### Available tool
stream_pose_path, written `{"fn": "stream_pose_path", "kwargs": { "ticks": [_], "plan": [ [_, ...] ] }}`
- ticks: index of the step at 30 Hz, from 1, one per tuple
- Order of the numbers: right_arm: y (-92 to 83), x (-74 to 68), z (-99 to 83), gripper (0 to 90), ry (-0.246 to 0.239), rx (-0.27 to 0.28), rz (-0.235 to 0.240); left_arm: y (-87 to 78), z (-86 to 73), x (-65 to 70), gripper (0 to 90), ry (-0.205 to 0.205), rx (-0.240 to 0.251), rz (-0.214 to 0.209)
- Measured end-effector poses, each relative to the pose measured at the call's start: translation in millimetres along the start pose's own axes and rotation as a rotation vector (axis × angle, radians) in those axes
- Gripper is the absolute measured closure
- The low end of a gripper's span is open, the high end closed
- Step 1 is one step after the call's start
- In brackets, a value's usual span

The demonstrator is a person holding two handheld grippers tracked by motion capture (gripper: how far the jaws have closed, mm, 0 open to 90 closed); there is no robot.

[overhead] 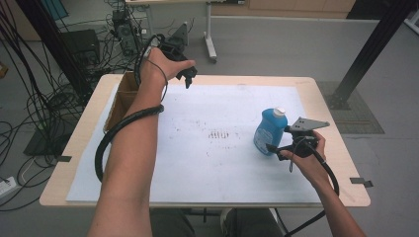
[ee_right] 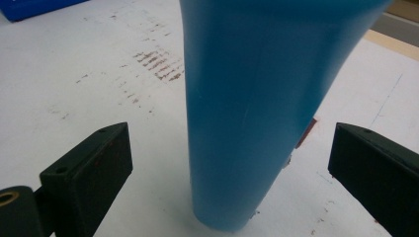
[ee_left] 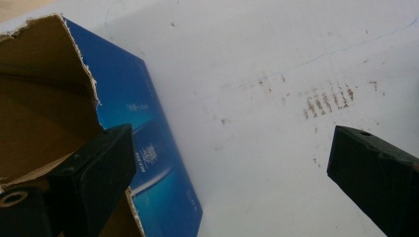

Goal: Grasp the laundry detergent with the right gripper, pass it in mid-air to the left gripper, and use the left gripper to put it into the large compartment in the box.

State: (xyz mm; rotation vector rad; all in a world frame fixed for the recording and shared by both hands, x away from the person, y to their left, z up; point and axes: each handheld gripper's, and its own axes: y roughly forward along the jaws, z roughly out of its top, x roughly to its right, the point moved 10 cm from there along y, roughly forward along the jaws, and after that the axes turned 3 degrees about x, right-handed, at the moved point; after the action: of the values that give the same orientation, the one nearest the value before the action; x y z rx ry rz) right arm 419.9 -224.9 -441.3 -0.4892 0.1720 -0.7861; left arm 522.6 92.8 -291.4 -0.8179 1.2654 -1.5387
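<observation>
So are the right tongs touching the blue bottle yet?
Apart. In the right gripper view, white table shows between the blue bottle and each black jaw of the right tongs, which stand open on either side of it.

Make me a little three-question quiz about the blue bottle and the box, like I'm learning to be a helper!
1. True or false: the right gripper has its jaws squeezed shut on the blue bottle.
2. The bottle is: A lying on its side, B standing upright, C inside the box.
3. Fill in: the left gripper hangs beside the open cardboard ____.

Key
1. False: the jaws stand open on either side of the bottle, with gaps.
2. B: it stands on the white sheet, white cap on top.
3. box
</observation>
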Motion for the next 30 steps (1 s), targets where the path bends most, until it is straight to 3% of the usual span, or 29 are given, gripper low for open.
{"fn": "stream_pose_path", "kwargs": {
  "ticks": [21, 30],
  "plan": [
    [12.2, 1.8, 1.8, 2.4, 0.037, 0.051, -0.106, 2.1, -2.3, -3.4, 5.4, 0.002, -0.002, -0.004],
    [14.3, 2.2, 1.3, 2.0, 0.051, 0.061, -0.129, 2.5, -3.1, -4.3, 5.4, 0.001, -0.002, -0.006]
  ]
}}
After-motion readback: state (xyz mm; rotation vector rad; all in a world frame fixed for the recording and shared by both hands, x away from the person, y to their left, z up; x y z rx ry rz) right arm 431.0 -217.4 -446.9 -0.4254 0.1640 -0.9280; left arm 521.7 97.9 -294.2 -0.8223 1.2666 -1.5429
